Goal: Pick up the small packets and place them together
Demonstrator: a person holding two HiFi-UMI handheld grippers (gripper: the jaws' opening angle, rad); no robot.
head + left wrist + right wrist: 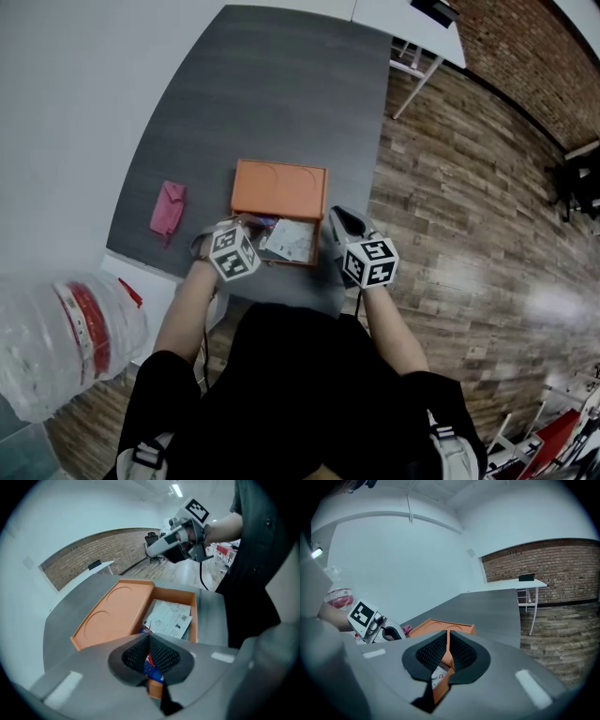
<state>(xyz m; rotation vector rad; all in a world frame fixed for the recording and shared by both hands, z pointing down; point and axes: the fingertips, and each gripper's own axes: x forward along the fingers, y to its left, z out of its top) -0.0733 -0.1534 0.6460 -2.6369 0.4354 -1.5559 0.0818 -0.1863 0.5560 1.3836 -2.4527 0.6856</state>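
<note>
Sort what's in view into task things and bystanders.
Job: small packet, gripped by the left gripper; orange box, its wall pinched by the right gripper.
Lying about: pink cloth, plastic bottle, white printed sheet in the box.

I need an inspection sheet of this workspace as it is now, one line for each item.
Surface: grey table, carrying box and cloth.
Job's things: small packet, lifted over the orange box; box open, printed sheets inside.
Clutter: pink cloth on the table; clear plastic bottle by the person's left arm.
Grippers: left gripper shut on the small packet; right gripper shut on the orange box's wall.
Cables: black cable hanging from the right gripper.
Surroundings: wooden floor, brick wall, white table.
</note>
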